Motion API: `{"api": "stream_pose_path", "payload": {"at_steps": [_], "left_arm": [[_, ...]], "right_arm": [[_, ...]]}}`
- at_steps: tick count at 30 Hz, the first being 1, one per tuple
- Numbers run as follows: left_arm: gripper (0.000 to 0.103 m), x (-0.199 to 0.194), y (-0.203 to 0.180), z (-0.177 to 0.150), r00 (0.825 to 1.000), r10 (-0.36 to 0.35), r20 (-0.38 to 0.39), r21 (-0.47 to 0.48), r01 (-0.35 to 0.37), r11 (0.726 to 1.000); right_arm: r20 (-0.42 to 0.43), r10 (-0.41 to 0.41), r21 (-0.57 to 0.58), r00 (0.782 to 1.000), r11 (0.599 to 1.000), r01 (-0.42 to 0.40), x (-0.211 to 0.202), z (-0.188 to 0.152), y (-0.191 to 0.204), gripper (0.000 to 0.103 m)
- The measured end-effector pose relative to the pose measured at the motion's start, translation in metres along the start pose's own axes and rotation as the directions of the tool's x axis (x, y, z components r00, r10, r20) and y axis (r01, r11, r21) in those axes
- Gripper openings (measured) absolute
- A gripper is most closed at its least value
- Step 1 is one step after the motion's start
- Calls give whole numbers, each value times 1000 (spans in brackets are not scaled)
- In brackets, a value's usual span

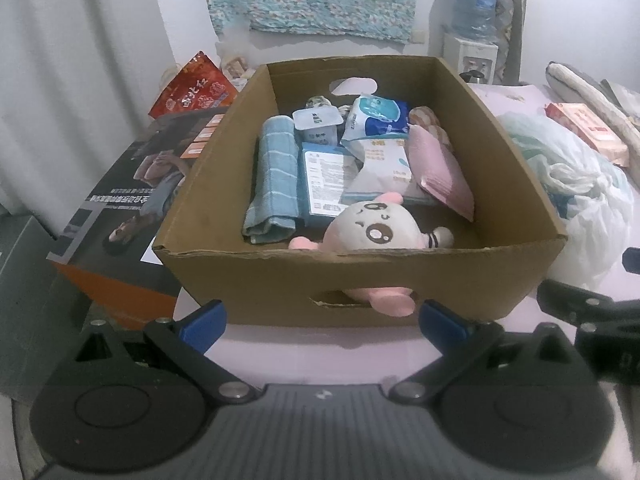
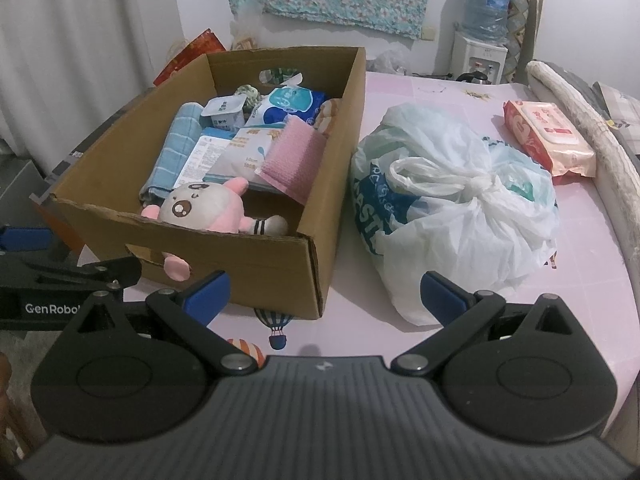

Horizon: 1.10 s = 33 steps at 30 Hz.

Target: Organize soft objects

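An open cardboard box point(image 1: 400, 280) point(image 2: 248, 256) stands on the pink table. It holds a white and pink plush toy point(image 1: 372, 228) point(image 2: 208, 208), a folded blue towel point(image 1: 276, 176) point(image 2: 176, 144), a pink pouch point(image 1: 440, 168) point(image 2: 292, 156) and several tissue and wipe packs point(image 1: 376, 116). The plush's pink foot pokes out of the front handle hole point(image 1: 392, 300). A tied white plastic bag point(image 2: 460, 208) lies right of the box. My left gripper point(image 1: 320, 320) is open and empty before the box. My right gripper point(image 2: 324, 292) is open and empty near the box's front right corner.
A pink wipes pack point(image 2: 548, 136) and a rolled mat point(image 2: 580, 120) lie at the table's right edge. A red snack bag point(image 1: 196, 88) and a dark printed box point(image 1: 132, 200) sit left of the cardboard box. A water dispenser point(image 2: 484, 28) stands at the back wall.
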State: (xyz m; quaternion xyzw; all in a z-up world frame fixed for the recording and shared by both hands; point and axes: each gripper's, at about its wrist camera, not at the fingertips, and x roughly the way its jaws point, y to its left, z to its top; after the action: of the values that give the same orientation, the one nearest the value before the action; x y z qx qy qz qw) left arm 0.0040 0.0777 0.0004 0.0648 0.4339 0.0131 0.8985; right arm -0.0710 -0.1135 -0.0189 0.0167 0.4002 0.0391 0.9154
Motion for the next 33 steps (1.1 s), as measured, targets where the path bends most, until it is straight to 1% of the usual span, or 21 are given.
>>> {"api": "stream_pose_path", "payload": {"at_steps": [33], "left_arm": [[103,-2,0,2,1000,3,5,-5,-2,1000]], "right_arm": [[1,-1,-5,1000,1000,1,-1,1,0,102]]}}
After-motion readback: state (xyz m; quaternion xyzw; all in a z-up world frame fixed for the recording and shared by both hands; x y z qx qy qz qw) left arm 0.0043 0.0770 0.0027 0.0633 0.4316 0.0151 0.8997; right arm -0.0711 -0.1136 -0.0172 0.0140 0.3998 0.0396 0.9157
